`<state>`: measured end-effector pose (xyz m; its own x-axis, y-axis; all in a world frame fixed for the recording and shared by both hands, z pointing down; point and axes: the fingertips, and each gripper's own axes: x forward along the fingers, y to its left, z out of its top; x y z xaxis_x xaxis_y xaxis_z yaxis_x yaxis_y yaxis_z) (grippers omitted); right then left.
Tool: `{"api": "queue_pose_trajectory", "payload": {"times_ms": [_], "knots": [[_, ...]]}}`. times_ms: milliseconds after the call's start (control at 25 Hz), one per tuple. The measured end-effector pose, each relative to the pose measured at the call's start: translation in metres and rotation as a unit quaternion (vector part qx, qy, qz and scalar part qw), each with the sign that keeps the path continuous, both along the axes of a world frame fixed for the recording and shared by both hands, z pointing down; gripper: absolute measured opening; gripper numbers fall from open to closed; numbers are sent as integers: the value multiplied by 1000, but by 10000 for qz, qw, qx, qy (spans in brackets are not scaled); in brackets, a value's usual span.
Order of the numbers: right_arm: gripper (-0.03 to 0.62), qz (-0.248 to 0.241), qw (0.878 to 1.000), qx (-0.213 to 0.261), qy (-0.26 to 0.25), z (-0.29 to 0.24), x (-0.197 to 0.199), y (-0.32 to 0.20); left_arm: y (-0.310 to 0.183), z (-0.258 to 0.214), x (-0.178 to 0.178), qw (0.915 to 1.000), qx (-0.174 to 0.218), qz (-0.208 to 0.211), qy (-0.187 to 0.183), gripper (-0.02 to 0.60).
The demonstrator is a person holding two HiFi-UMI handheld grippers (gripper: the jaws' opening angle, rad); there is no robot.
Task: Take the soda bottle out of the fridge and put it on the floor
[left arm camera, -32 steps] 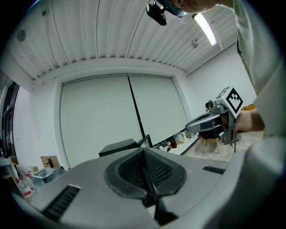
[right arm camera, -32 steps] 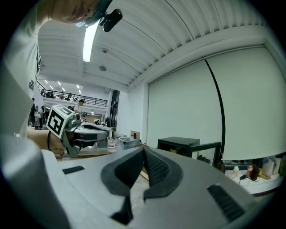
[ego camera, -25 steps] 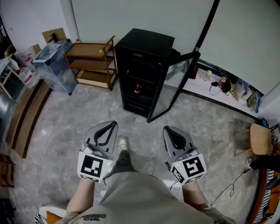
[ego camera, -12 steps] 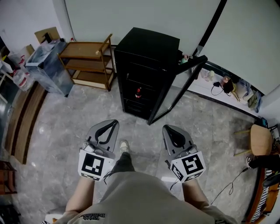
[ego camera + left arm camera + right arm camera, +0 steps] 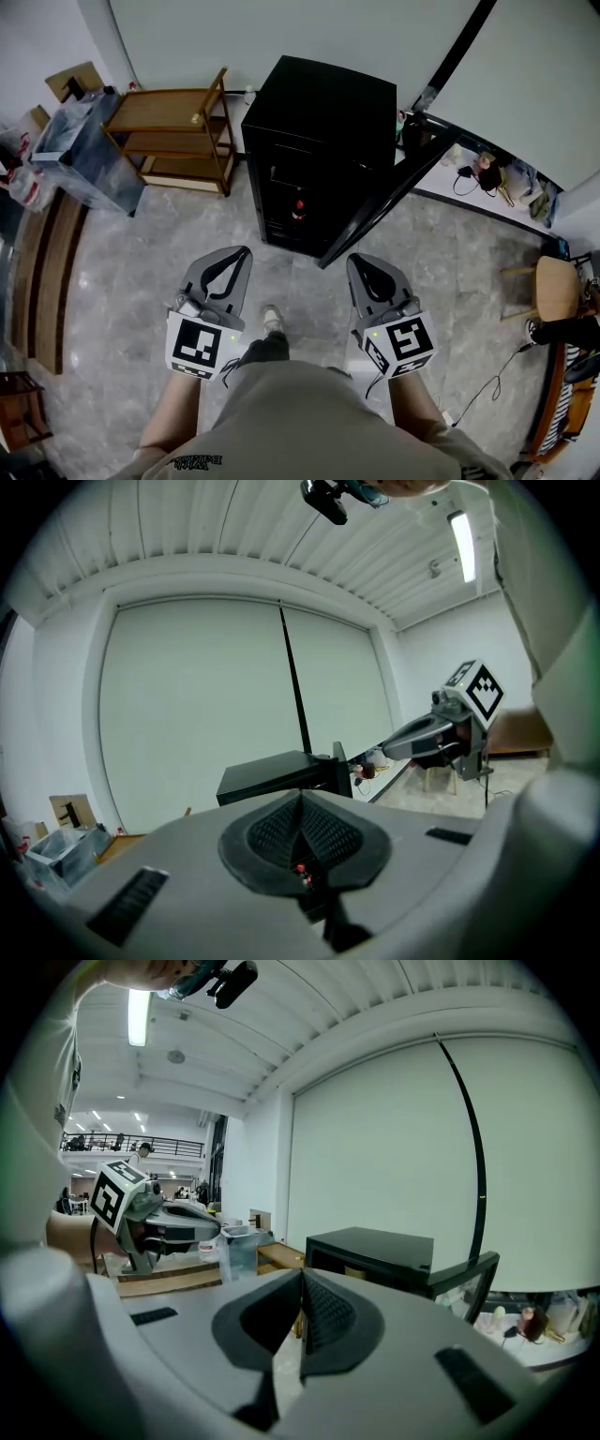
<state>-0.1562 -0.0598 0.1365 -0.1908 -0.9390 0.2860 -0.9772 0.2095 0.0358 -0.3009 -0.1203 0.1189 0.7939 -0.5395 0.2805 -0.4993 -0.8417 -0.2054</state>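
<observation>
Left tongs [image 5: 236,258] and right tongs [image 5: 364,264] are both closed and empty, hovering above the floor [image 5: 122,272]. We see the soda bottle [image 5: 299,208] sitting inside the black fridge [image 5: 328,103] ahead, door [image 5: 389,202] swung open.

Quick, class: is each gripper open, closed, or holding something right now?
Left gripper: closed, holding nothing.
Right gripper: closed, holding nothing.
</observation>
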Motion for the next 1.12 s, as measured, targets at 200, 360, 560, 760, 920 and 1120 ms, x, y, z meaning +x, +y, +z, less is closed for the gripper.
{"api": "queue_pose_trajectory", "payload": {"times_ms": [200, 360, 560, 760, 920, 1120], "knots": [[-5, 207, 9998, -21, 28, 6, 1, -57, -56, 10, -3, 9999, -92, 139, -17, 6], [-3, 363, 9991, 152, -171, 7, 4, -90, -86, 15, 0, 9994, -109, 330, -43, 6], [-3, 456, 9989, 109, -33, 11, 7, -126, -119, 24, 6, 9991, -132, 393, -73, 6], [-3, 550, 9985, -64, -29, 24, 20, -142, -138, 32, 19, 9989, -269, 394, -10, 6], [-3, 562, 9981, -197, -143, 41, 32, -152, -148, 40, 33, 9987, -310, 388, -91, 6], [-3, 490, 9981, -305, -218, 58, 46, -164, -156, 50, 44, 9987, -394, 253, -188, 6]]}}
